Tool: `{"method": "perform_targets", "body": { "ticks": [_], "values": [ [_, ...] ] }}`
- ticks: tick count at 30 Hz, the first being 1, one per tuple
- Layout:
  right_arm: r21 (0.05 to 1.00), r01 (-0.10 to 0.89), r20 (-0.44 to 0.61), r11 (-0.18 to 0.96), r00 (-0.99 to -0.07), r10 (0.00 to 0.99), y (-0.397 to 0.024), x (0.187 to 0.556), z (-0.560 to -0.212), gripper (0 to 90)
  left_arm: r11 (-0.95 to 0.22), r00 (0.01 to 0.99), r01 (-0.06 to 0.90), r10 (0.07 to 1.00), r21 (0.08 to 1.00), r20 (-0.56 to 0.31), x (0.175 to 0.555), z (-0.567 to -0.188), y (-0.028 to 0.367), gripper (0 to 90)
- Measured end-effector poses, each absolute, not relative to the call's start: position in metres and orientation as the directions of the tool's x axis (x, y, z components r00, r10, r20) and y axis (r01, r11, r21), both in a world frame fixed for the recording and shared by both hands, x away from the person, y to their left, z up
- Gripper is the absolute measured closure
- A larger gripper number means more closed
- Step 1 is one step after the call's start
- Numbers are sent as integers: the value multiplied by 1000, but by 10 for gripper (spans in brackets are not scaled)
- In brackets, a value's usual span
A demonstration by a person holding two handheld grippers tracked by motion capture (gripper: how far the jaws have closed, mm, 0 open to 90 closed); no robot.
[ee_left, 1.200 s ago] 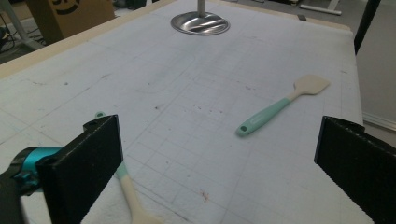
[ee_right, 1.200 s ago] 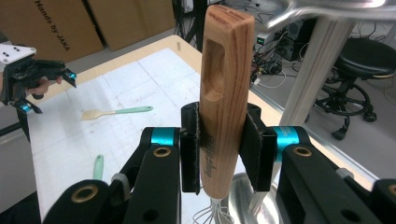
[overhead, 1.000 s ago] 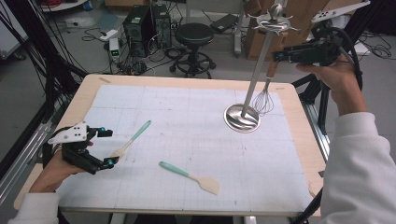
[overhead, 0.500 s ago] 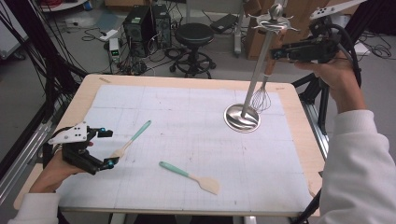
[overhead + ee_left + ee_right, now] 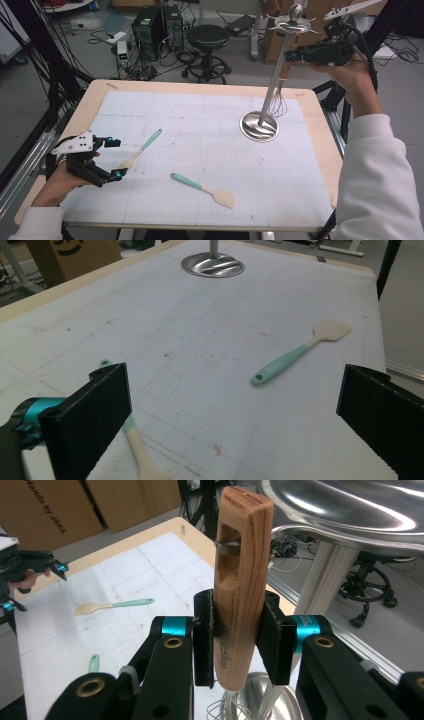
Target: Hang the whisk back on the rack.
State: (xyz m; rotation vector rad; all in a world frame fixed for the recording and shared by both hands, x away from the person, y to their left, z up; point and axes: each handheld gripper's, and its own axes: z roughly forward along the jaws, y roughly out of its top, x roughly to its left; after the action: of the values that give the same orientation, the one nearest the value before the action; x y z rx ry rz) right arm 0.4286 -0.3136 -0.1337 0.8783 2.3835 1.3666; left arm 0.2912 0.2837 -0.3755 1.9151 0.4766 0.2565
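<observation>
Right claw (image 5: 235, 645) pinches the whisk's wooden handle (image 5: 242, 580) (on a stand hook); left claw (image 5: 235, 425) spread

Wooden-handled wire whisk (image 5: 242, 580) upright, slot over the stand's hook

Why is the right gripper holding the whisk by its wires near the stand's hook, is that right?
Not quite. The right gripper holds the whisk by its wooden handle, not its wires; they hang below the jaws. The right gripper view shows it. The handle's slot is near the stand's hook.
</observation>
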Motion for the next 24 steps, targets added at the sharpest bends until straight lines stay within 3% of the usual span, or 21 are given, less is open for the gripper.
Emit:
{"method": "perform_targets", "body": {
  "ticks": [17,19,22,24],
  "values": [
    [864,362,68,350,-772,632,-313,431,-145,688,-320,894,215,445,923,-54,292,-377,284,17],
    [869,357,65,344,-770,634,-314,431,-146,616,-321,895,215,443,922,-54,292,-378,285,17],
    [867,359,66,346,-770,634,-316,430,-148,592,-319,892,220,447,922,-58,293,-378,285,17],
    [868,350,64,353,-783,619,-318,428,-151,531,-319,891,223,450,921,-59,293,-379,286,17]
  ]
}}
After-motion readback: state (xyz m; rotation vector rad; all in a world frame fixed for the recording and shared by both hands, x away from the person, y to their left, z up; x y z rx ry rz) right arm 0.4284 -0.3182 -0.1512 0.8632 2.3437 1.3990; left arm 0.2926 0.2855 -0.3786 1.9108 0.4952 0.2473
